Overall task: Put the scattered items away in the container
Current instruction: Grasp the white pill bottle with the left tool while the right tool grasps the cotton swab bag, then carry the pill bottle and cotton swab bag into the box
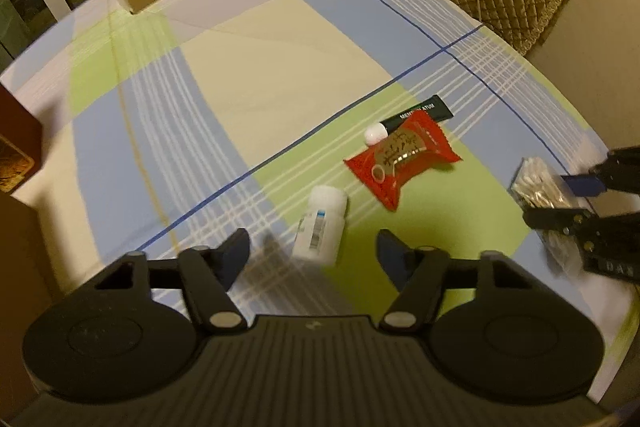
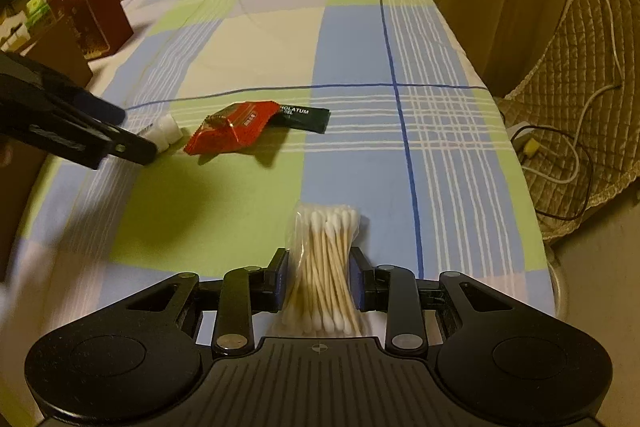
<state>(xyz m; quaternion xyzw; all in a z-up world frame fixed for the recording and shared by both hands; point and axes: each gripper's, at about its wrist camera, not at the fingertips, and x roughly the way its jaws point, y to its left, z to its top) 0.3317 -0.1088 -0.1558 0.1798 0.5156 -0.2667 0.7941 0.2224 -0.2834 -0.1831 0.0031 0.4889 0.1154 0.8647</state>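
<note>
The right claw point(image 2: 316, 283) is clamped on the swab bag point(image 2: 326, 259) at the desk's near right while the left claw point(image 1: 314, 255), jaws apart, nears the white bottle point(image 1: 322, 225), which it must straddle before squeezing.
</note>
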